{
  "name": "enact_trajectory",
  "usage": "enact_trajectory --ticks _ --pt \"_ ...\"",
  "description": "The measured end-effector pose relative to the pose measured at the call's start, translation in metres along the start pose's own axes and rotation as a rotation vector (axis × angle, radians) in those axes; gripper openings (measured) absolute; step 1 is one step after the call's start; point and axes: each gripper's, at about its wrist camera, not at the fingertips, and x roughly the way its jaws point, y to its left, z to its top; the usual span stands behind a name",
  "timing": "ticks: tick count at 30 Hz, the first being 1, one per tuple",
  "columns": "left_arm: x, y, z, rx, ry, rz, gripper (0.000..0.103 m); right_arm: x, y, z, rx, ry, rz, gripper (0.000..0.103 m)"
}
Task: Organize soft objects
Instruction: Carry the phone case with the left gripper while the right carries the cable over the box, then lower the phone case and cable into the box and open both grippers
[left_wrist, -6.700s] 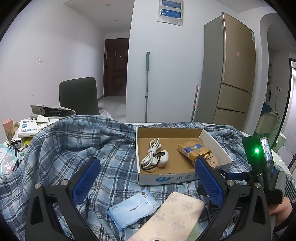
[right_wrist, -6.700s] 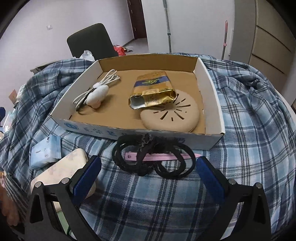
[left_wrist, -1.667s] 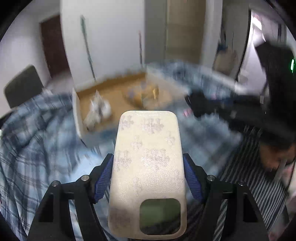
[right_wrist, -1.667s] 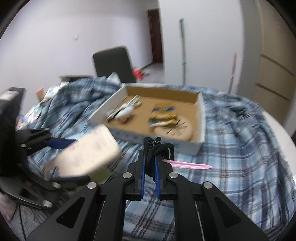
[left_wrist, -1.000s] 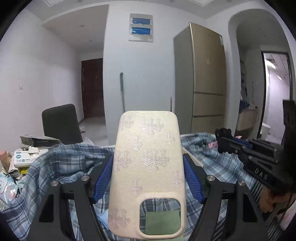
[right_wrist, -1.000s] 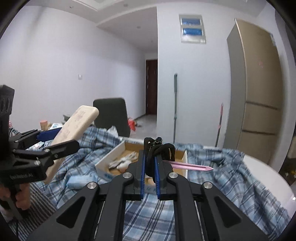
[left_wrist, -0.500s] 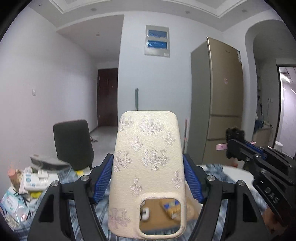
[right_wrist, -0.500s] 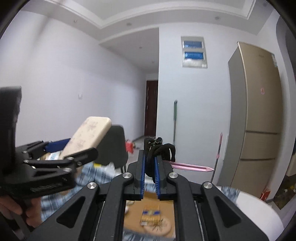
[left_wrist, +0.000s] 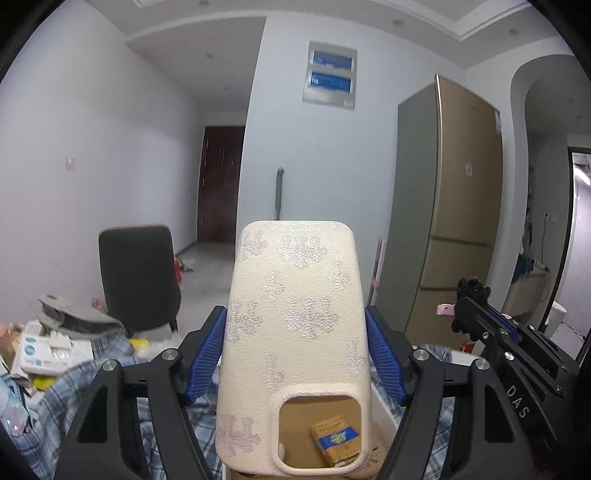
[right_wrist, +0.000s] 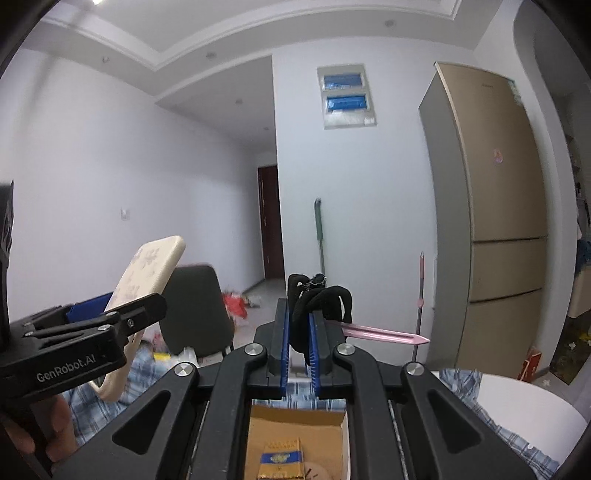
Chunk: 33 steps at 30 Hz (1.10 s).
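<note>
My left gripper is shut on a cream embossed phone case and holds it upright, high above the table; the case also shows in the right wrist view. My right gripper is shut on a bundle of black hair ties with a pink clip; it shows at the right of the left wrist view. The open cardboard box lies below both grippers, with a yellow-blue pack inside.
A blue plaid cloth covers the table. A dark chair stands behind it, with clutter at the left. A tall fridge and a mop stand by the wall.
Both grippers have risen and tilted upward with their loads; the table has dropped low in both views. The box now shows under the fingers.
</note>
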Motion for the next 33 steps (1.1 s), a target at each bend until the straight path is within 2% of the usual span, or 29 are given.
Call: enact_trajectory --ticks 4,7,11,14,20,26,29,33 --pt "0.029 0.002 -0.012 0.005 0.086 -0.005 0.075 0.020 0.004 -0.018 -0.034 0.089 0.015 0.008" --pt "0.051 0.005 -0.024 0.021 0.165 0.004 0.075 0.041 0.004 -0.036 -0.045 0.189 0.033 0.008" --pt "0.072 0.010 -0.037 0.029 0.232 0.028 0.075 0.063 0.001 -0.061 -0.029 0.296 0.036 0.008" --pt "0.090 0.016 -0.051 0.013 0.306 -0.002 0.075 0.077 -0.002 -0.075 -0.030 0.365 0.043 0.008" --pt "0.119 0.015 -0.082 0.053 0.413 0.054 0.075 0.096 -0.006 -0.101 -0.035 0.499 0.041 0.008" --pt "0.143 0.017 -0.110 0.057 0.507 0.076 0.075 0.105 -0.014 -0.117 -0.035 0.566 0.040 0.008" --pt "0.155 0.017 -0.123 0.039 0.552 0.058 0.075 0.108 -0.016 -0.123 -0.036 0.592 0.043 0.008" --pt "0.158 0.014 -0.131 0.053 0.570 0.060 0.075 0.110 -0.013 -0.126 -0.043 0.610 0.039 0.008"
